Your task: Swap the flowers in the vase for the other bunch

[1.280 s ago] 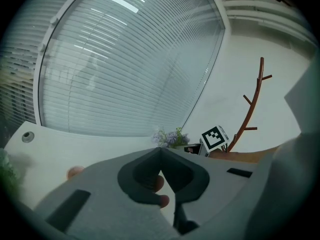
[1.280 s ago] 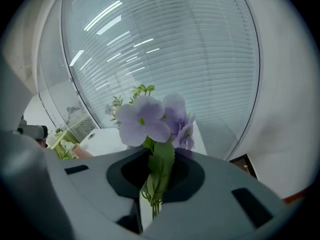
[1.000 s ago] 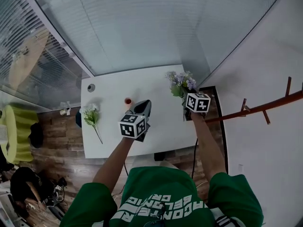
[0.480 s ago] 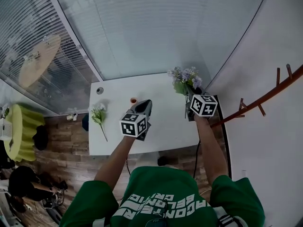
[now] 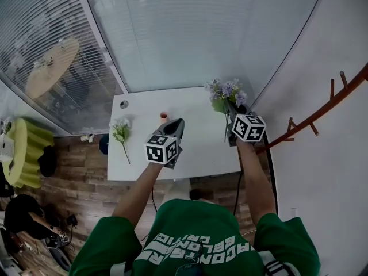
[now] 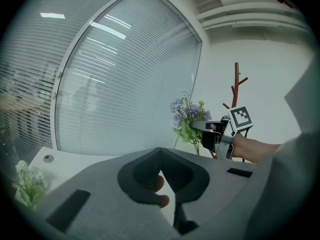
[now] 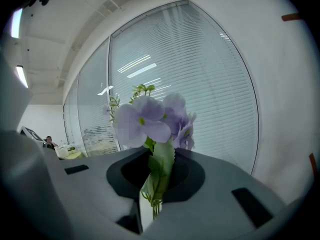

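Roughly upright purple bunch (image 7: 152,126), blooms uppermost

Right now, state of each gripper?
Left gripper: jaws near shut; grip on reddish thing between them cannot be told.
Right gripper: closed on purple flower bunch.

It was an office. Tall glass partitions hung with horizontal blinds (image 5: 190,33) ran along the far side of a plain white table (image 5: 195,148). Beyond the glass, on the left, stood a round wooden table (image 5: 52,68). A wooden coat stand (image 6: 236,81) rose at the right, and strip lights (image 7: 22,76) ran overhead.
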Available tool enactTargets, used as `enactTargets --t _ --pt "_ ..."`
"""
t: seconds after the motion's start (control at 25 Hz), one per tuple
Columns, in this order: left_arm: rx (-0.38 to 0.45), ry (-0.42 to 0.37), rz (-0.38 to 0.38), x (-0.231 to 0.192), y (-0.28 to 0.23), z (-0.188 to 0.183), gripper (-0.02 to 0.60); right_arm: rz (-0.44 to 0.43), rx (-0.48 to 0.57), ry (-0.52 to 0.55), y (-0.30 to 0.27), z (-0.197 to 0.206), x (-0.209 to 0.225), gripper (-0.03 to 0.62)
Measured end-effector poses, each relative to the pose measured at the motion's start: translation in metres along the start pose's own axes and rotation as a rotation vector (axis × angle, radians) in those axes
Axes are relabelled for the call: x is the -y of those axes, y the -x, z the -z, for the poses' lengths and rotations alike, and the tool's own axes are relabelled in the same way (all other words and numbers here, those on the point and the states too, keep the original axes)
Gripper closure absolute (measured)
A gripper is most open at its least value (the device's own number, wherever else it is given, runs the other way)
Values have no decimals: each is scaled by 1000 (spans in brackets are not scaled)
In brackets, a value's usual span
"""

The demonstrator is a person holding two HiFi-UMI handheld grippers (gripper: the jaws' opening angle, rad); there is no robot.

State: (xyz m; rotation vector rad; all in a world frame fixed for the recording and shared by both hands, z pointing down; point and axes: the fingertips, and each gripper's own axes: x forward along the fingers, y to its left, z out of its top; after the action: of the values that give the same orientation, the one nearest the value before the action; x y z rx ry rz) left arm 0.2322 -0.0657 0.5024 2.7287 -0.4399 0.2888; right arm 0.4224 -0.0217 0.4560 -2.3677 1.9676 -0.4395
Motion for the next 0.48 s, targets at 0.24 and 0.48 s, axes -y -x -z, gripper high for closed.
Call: enactTargets --t 0.24,0.48 --pt "9 12 -37 -6 22 2 577 -34 -1 2 -1 -1 -18 551" --pt "19 32 -97 -36 48 0 577 -108 -14 -5 -29 2 -56 551"
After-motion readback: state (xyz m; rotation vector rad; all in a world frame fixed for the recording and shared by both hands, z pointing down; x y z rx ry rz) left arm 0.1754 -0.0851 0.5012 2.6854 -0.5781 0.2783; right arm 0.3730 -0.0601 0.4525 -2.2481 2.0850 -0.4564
